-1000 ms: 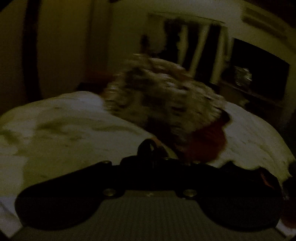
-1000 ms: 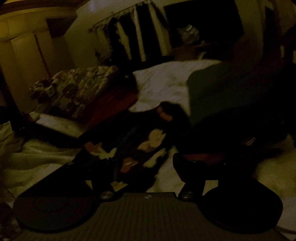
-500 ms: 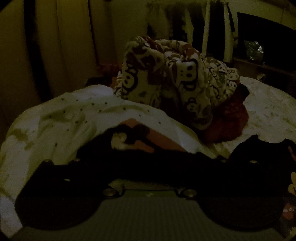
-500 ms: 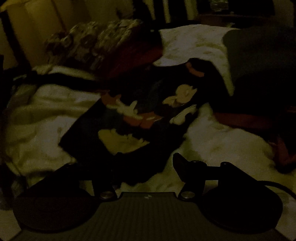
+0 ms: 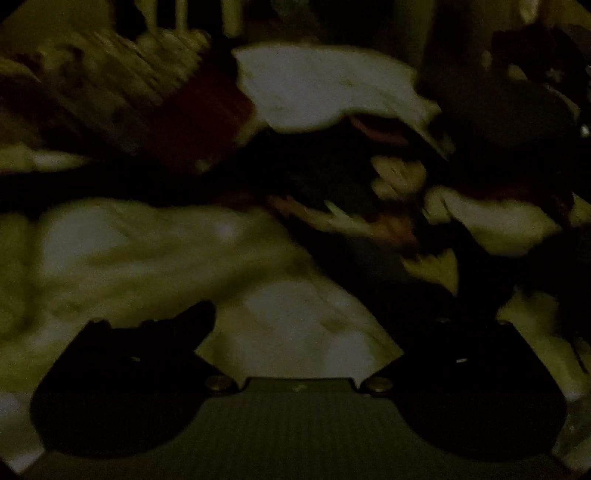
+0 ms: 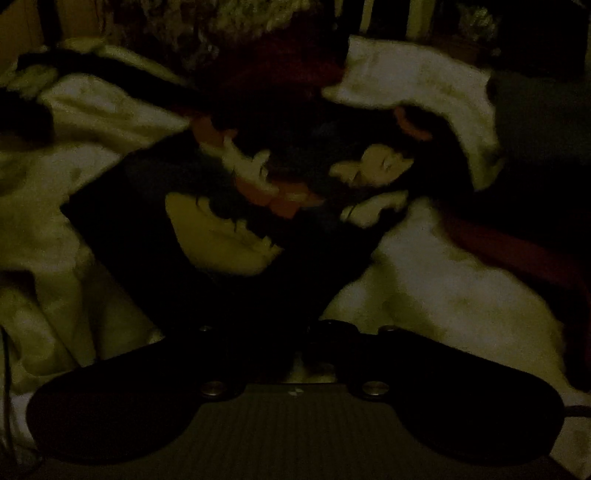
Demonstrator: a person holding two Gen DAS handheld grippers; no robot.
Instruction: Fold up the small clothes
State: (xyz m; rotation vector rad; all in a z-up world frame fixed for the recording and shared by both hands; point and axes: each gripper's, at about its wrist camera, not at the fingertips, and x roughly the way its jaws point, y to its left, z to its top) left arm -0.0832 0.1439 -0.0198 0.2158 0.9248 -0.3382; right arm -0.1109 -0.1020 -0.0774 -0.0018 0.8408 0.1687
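The room is very dark and the left wrist view is blurred. A bed with a pale sheet (image 6: 436,288) carries everything. A dark small garment (image 6: 236,236) with a yellow, white and orange cartoon print lies spread in the middle of the bed, its near corner reaching to the right tool. In the left wrist view the same garment (image 5: 369,236) lies to the right of centre, beyond the right finger of the left tool.

At the far side of the bed a patterned bundle of cloth (image 6: 258,22) is heaped, with a dark red cloth (image 6: 280,70) just in front of it, touching the far edge of the garment. A white piece (image 6: 417,85) lies at the far right, next to the garment, and beside it a dark grey cloth (image 6: 539,122). Another red cloth (image 6: 524,254) lies at the right, partly on the sheet.

The left tool (image 5: 303,332) points down at the rumpled sheet. Its jaws stand wide apart after opening and then closing a little, and only bare sheet shows between them.

The right tool (image 6: 295,332) also points down, at the near corner of the garment. Its jaws have just been closing and now meet. The dark cloth runs right into them, but the darkness hides whether they pinch it.
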